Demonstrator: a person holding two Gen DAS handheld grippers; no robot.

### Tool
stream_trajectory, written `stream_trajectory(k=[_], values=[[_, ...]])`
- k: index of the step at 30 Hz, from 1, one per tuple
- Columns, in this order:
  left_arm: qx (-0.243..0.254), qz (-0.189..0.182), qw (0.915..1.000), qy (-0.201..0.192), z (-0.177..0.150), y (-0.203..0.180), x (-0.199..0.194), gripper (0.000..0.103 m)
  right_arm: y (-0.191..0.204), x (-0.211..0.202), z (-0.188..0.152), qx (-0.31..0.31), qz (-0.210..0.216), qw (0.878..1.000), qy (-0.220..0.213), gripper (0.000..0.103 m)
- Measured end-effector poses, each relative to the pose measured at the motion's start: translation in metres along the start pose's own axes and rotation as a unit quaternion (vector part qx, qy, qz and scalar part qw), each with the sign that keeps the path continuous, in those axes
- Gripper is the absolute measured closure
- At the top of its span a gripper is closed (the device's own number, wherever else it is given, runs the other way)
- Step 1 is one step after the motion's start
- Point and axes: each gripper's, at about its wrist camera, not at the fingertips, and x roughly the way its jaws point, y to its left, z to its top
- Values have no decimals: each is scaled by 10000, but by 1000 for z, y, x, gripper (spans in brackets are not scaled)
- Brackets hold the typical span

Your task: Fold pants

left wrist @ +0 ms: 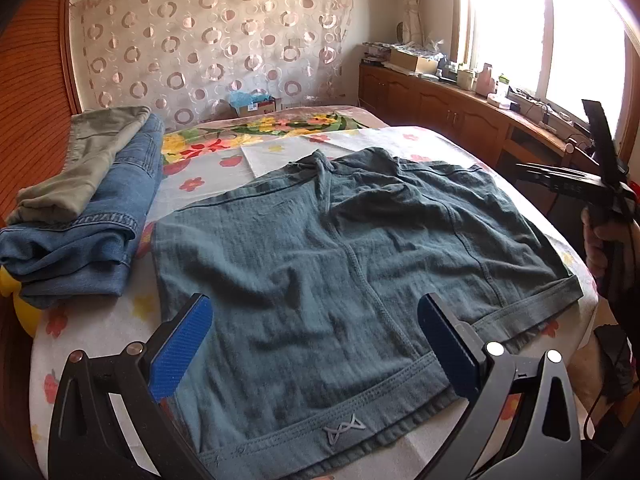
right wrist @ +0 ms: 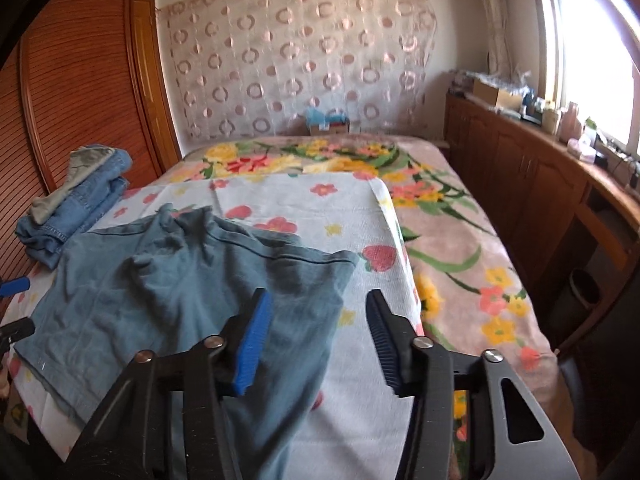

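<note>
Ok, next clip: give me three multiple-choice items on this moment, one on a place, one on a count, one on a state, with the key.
1. Where is the stack of folded clothes relative to the teal shorts in the left wrist view?
A. To their left
B. On top of them
C. To their right

2. How many garments are in that stack?
A. One
B. Two
C. Four

3. How stands the left gripper?
A. Shut on the shorts
B. Open above the shorts
C. Shut on the jeans

Key: 1 A, the stack sits by the wardrobe side of the bed. 2 B, an olive piece lies on blue jeans. 3 B, its blue pads stand wide apart, holding nothing.
</note>
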Motion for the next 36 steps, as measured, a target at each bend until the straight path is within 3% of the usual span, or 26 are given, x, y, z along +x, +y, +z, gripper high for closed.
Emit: stream_trajectory(k=[7, 12, 17, 21, 25, 31, 36], values=[[32, -36, 10000, 17, 3, -2, 3, 0, -22, 24, 23, 248, 1, 9985, 481, 69], [7, -37, 10000, 74, 1, 1, 7, 0, -28, 32, 40, 590, 162, 9955, 717, 70], [-49, -42, 9999, 115, -2, 4, 9, 0, -28, 34, 51, 554, 209, 9946, 857, 70], [-50, -39, 9999, 128, -4, 5, 9, 0, -27, 30, 55, 522, 377, 9944, 834, 95], [-74, -32, 9999, 132, -6, 8, 9, 0, -16, 22, 61, 224, 484, 9963, 674, 100], [-113, 6, 9998, 143, -9, 11, 9, 0, -23, -18, 74, -92, -11, 10000, -33, 101], [-149, -2, 9998, 156, -10, 13, 9, 0, -41, -14, 69, -101, -605, 9978, 239, 101]])
